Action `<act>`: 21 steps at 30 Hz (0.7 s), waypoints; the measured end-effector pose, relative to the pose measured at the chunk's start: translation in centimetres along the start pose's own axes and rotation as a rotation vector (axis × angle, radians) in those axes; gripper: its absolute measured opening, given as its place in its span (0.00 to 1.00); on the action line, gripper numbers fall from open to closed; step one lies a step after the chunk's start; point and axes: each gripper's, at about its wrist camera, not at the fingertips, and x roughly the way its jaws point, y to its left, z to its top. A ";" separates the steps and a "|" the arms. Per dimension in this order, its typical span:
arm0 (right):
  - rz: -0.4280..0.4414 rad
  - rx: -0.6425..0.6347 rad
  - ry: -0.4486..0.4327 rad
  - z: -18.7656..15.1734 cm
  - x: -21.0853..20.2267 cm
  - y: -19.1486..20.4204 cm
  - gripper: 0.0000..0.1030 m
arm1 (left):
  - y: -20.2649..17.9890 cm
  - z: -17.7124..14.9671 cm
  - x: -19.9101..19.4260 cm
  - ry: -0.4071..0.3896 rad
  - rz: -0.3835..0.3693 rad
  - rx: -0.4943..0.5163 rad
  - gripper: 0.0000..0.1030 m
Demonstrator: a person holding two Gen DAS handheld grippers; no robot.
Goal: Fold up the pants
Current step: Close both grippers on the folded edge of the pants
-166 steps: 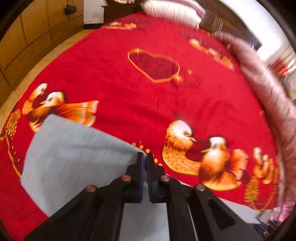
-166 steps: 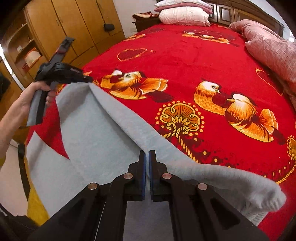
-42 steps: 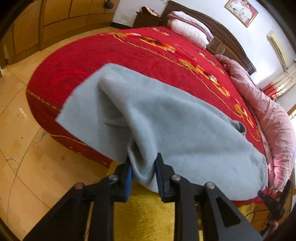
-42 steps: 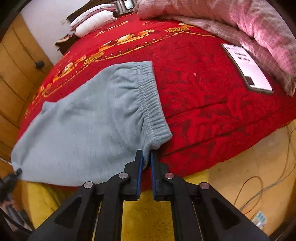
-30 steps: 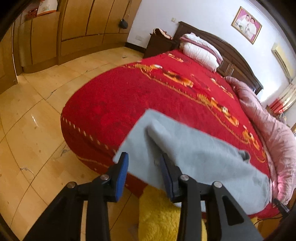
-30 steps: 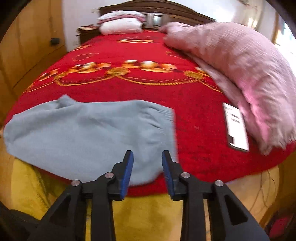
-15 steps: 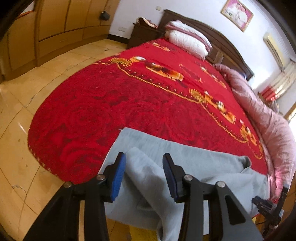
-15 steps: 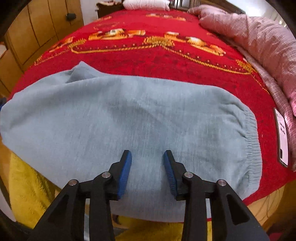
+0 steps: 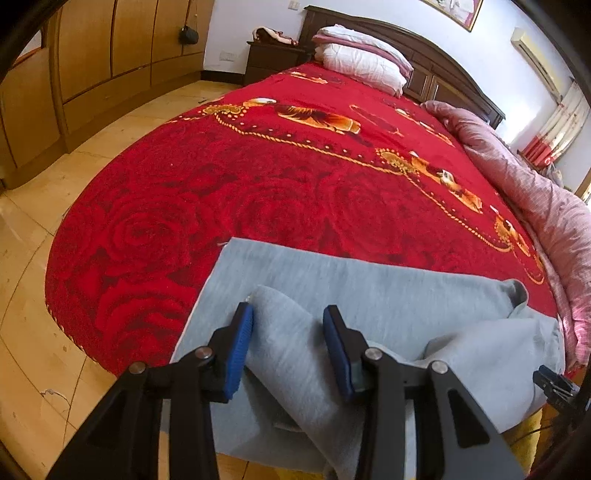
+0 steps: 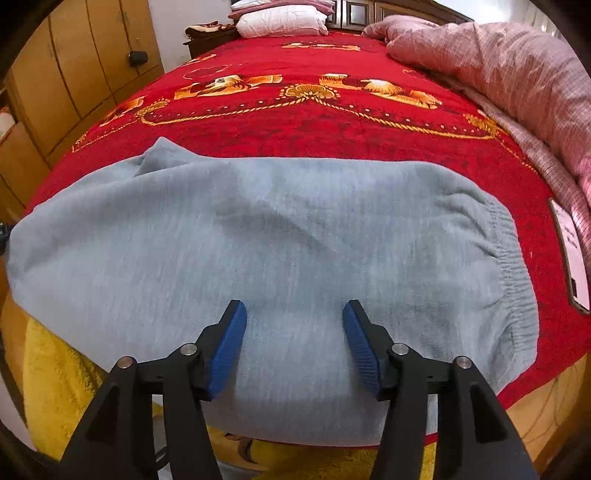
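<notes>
Lying fleecy (grey) – pants (image 10: 280, 236) rumpled.

Your left wrist camera is looking steeply down along the left gripper (image 9: 288, 339) from the bed's foot corner, close over the pants (image 9: 388, 295), facing the headboard (image 9: 424, 51). Your right wrist camera is looking down along the right gripper (image 10: 293, 334), close above the pants (image 10: 258, 229). Both views are sharing the red bedspread (image 9: 258, 177), pillows (image 10: 280, 18) and pink quilt (image 10: 517, 66).
</notes>
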 end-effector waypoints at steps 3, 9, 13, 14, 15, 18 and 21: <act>-0.005 0.011 0.043 0.7 -0.3 0.1 0.55 | -0.1 0.0 0.2 0.012 0.019 0.013 0.40; 0.153 0.044 0.009 4.8 -2.3 2.2 0.55 | -0.5 -0.5 -0.5 -0.013 0.028 0.011 0.09; 0.227 0.018 0.012 8.1 -2.2 5.5 0.55 | -0.5 -1.1 -1.6 -0.043 0.007 -0.002 0.08; 0.233 0.008 0.012 8.8 -2.0 6.2 0.55 | -0.4 -1.2 -1.9 -0.050 0.000 -0.008 0.08; 0.231 0.000 0.014 9.5 -1.7 7.0 0.55 | -0.3 -1.3 -2.3 -0.059 -0.011 -0.018 0.08; 0.204 -0.009 0.069 11.4 0.4 9.3 0.55 | 0.1 -1.4 -3.0 -0.073 -0.033 -0.041 0.08; 0.195 0.017 0.131 12.3 2.5 9.8 0.51 | 0.3 -1.5 -3.5 -0.085 -0.051 -0.050 0.08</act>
